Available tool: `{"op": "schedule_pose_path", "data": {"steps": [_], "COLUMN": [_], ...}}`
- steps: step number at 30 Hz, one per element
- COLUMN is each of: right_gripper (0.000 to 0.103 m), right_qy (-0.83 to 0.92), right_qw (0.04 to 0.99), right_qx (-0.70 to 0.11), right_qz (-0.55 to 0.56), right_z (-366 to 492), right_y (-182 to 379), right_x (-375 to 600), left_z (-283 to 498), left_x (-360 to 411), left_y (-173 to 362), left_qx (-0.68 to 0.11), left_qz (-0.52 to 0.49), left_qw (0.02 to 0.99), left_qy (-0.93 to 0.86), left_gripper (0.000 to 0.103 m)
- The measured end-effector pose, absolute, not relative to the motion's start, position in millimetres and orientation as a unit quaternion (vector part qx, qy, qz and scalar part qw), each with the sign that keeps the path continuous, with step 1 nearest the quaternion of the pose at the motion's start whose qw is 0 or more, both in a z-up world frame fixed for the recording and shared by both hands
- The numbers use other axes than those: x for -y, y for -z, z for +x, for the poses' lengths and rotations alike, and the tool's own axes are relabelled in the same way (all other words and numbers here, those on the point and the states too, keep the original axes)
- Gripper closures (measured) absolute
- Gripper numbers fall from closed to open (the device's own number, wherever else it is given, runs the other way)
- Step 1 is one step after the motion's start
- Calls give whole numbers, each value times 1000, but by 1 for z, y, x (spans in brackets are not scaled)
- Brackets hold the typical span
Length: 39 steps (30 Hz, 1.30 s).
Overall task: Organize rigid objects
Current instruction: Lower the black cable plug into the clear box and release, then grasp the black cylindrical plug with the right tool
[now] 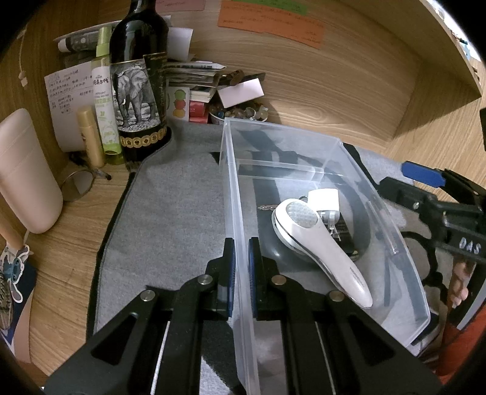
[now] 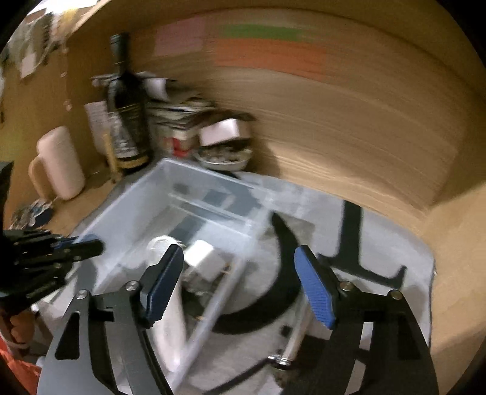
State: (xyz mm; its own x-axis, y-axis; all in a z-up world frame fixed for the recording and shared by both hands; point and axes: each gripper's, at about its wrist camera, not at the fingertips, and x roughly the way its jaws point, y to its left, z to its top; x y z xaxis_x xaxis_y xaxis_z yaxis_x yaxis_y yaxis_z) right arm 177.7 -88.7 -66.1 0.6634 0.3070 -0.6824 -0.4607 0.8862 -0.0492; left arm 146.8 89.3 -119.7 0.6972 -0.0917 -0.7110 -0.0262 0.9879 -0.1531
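While the left gripper (image 1: 241, 252) is clamping its blue pads onto the near left wall of the clear plastic bin (image 1: 231, 182), the right gripper (image 2: 240, 282) is hanging over the bin's right side with its jaws spread wide and nothing between the pads. That gripper's view is smeared with motion blur, so fine detail is not readable there.

Inside the bin a white handheld device with a round mesh head (image 1: 316, 237) is lying diagonally, its handle pointing toward the near right corner. Beside its head a small white block-shaped item (image 1: 323, 199) is sitting, and a metal key (image 1: 267, 208) is poking out to the left of it. A dark flat item is lying under the device, though what it is cannot be told.

The bin is resting on a grey cloth mat with black markings (image 1: 170, 212), which is covering a wooden desk (image 1: 66, 243). At the back left a dark wine bottle with an elephant label (image 1: 136, 100) is standing next to a green spray bottle (image 1: 104, 100) and a gold tube (image 1: 89, 136). A pale pink container (image 1: 27, 173) is standing at the far left. Stacked papers and a bowl of small trinkets (image 1: 240, 112) are sitting behind the bin, against the wooden back panel with orange and green notes (image 1: 270, 21).
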Motion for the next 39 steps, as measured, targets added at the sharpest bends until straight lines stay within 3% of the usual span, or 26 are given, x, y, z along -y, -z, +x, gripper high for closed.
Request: {"op": "schedule_pose_path", "data": {"steps": [17,25,39], "right_gripper": [32,78,81], "right_qy": [-101,-97,-121], "right_qw": [880,860,891], "right_qx": [-460,-498,-435], "right_qz": [-61,-48,-54], "right_z": [264,276,241], "right_y": [127,150,104], "right_x": [155,160,151], "left_z": [147,147,147], "left_x": [-90,-90,-90], "left_y": [120,119,119], "left_qx": [-387,-388,-388], "left_qz": [-77,-76,-76], "left_qw": [919,918,919], "left_qy": [20,20,19], "left_gripper": [96,96,96]}}
